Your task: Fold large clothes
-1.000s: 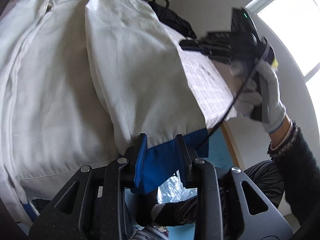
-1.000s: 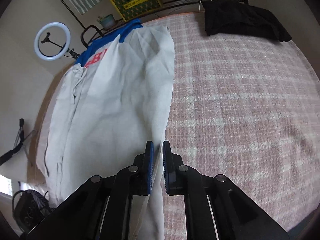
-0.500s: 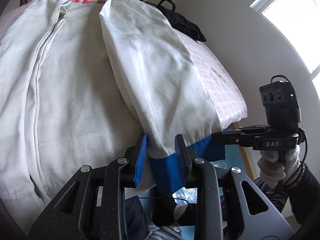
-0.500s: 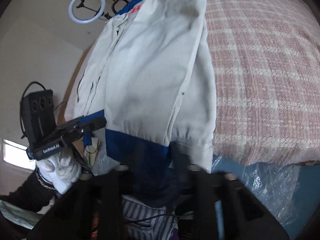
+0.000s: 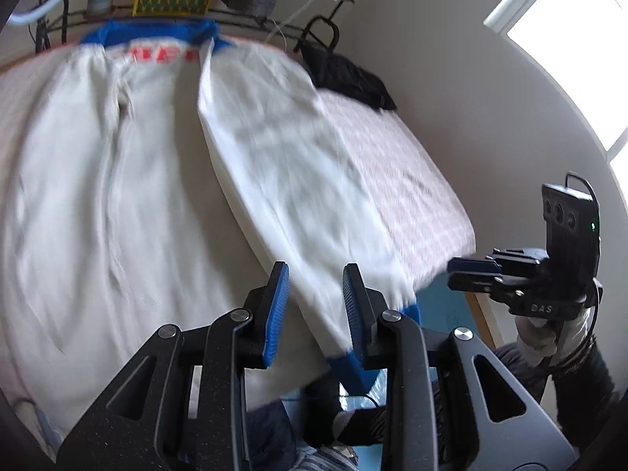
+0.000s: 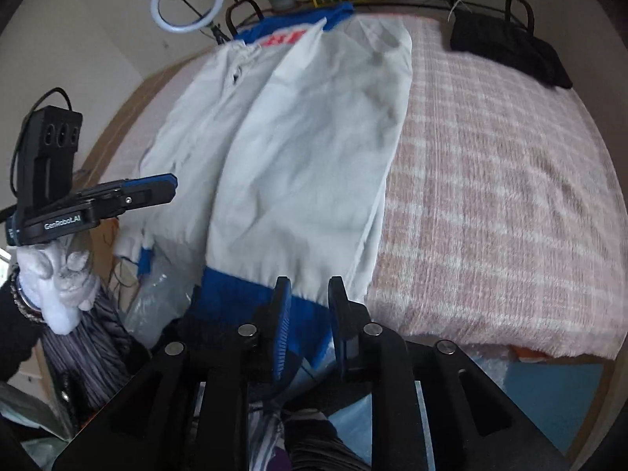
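Our left gripper [image 5: 316,306] has its jaws standing apart with the white sleeve edge and blue cuff [image 5: 353,373] of the jacket [image 5: 117,196] hanging between them; the right-hand pad seems to touch the cloth, the other pad stands clear, so we cannot say it grips. Our right gripper [image 6: 310,314] has its jaws opening, with the same blue cuff [image 6: 235,294] between and below them, the pads not pressing on it.

From the cuff outward, the sleeve runs straight away from both pairs of jaws, folded over the body of the white jacket, whose long axis lies along the bed [image 6: 490,196] toward the blue collar [image 5: 157,33] at the far end. Both hands sit at the cuff end, at the near edge of the bed; the right one looks a little nearer to the cuff.
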`<state>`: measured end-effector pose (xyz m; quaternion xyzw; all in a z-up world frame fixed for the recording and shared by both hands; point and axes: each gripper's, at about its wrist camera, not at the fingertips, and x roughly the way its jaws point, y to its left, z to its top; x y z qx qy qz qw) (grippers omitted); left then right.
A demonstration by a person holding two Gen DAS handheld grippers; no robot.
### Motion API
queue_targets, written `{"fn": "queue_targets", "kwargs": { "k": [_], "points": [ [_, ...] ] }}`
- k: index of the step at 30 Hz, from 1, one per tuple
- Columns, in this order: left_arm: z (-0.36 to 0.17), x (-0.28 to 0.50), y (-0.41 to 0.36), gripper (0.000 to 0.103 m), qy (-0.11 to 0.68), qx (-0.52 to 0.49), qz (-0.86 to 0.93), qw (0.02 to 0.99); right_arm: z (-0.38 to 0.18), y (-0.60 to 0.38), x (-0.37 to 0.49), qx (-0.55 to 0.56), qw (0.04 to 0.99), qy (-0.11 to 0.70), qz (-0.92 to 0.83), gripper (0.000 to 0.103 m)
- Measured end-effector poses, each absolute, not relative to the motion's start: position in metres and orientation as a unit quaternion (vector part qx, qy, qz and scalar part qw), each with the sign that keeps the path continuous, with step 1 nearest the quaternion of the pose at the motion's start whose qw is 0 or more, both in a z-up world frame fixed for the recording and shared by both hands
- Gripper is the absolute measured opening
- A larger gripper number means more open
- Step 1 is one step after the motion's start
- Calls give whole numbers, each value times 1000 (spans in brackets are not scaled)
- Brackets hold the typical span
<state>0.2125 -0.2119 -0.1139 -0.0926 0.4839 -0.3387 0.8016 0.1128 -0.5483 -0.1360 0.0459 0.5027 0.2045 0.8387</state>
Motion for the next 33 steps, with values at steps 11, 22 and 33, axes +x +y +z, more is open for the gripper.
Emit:
{"fn": "queue_targets", "kwargs": {
  "k": [11, 22, 33],
  "points": [
    [-43, 412, -195, 53, 464, -109, -261, 839, -76, -581, 238, 119, 903, 378, 164, 67],
    [-126, 585, -315, 53, 520, -15, -231, 822, -153, -622, 408, 196, 869, 434, 135, 70],
    [-214, 675, -329, 10, 559, -4, -218, 800, -219, -616, 479, 219, 829, 476, 198, 61]
  ]
}}
